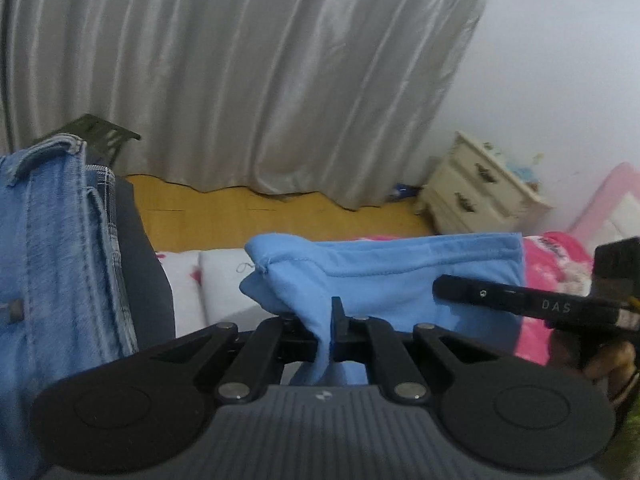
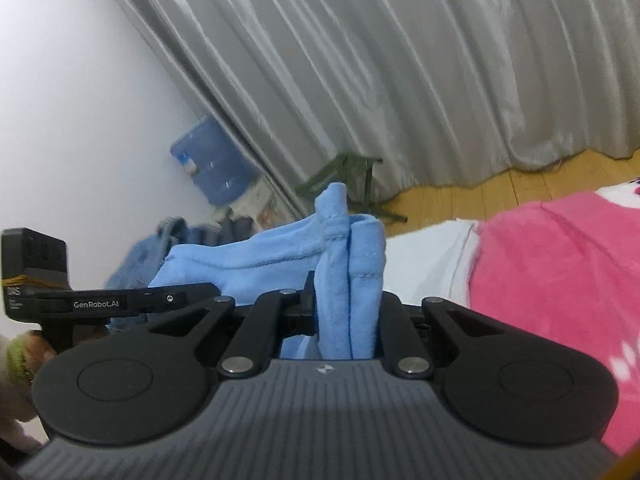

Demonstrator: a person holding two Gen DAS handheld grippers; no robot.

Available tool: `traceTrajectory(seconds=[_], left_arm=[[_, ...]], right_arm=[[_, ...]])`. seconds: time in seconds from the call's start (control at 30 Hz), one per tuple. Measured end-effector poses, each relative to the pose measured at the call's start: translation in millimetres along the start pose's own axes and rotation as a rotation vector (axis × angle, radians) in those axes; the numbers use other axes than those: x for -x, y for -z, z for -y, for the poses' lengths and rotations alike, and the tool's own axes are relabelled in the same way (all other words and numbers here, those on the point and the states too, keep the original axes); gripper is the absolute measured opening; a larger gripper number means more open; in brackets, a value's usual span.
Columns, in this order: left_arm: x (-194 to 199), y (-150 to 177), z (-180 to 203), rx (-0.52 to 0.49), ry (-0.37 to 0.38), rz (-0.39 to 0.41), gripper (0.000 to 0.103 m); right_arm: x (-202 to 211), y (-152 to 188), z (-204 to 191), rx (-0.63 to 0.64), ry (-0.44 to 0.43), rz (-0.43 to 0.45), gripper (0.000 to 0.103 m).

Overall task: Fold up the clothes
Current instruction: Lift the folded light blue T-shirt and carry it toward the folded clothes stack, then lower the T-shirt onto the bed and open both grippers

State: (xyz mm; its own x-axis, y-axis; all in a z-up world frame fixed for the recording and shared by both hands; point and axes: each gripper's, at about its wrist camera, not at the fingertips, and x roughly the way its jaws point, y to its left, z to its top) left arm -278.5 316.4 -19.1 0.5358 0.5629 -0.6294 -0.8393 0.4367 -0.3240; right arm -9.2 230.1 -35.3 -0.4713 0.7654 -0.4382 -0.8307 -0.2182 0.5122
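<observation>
A: Left view, left to right, using the blue shirt point(image 1: 384, 276) as anchor?
B: Jeans point(image 1: 52, 248) hang well left of it. Curtain point(image 1: 240, 72) behind it, wood floor point(image 1: 256, 216) between. White drawers point(image 1: 476, 188) behind its right end.
A: Left gripper point(image 1: 329, 336)?
B: Jaws pinched tight on a fold of the shirt, at its left corner. Shirt is stretched over the bed, above the pink blanket point(image 1: 540, 300).
A: Right view?
B: Left gripper's body shows left of the shirt, a hand point(image 2: 24, 356) under it. Blue box point(image 2: 212, 160) and green stool point(image 2: 344, 176) behind the shirt.
A: Right gripper point(image 2: 348, 312)?
B: Clamped on bunched layers of shirt, hem sticking up. Pink blanket is right of it.
</observation>
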Motion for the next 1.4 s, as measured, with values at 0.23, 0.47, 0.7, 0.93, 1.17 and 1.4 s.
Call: traceTrajectory(seconds=[0.23, 0.47, 0.7, 0.93, 1.17, 1.4], left_arm=[[-4.6, -14.0, 1.7, -0.029, -0.08, 0.04, 0.005], [-32.3, -13.4, 5.4, -0.057, -0.18, 0.017, 0.005], [-78.0, -0.6, 8.5, -0.138, -0.339, -0.094, 0.023], [-80.2, -1.8, 13.8, -0.139, -0.379, -0.07, 0.027], [-74.1, -3.6, 20.9, -0.133, -0.399, -0.031, 0.036], [-68.9, -10.1, 19.9, -0.113, -0.41, 0.003, 0.036]], right_arm=[[-22.0, -16.8, 18.8, 0.01, -0.033, -0.021, 0.006], [-54.3, -26.0, 45.5, -0.028, -0.072, -0.039, 0.006], [-93.7, -22.3, 66.3, -0.025, -0.061, -0.082, 0.009], [-102.7, -26.0, 86.1, -0.062, 0.0, -0.04, 0.03], [-53.1, -42.1, 98.3, -0.162, 0.06, 0.173, 0.032], [-54.6, -37.5, 55.0, 0.085, -0.097, -0.022, 0.029]])
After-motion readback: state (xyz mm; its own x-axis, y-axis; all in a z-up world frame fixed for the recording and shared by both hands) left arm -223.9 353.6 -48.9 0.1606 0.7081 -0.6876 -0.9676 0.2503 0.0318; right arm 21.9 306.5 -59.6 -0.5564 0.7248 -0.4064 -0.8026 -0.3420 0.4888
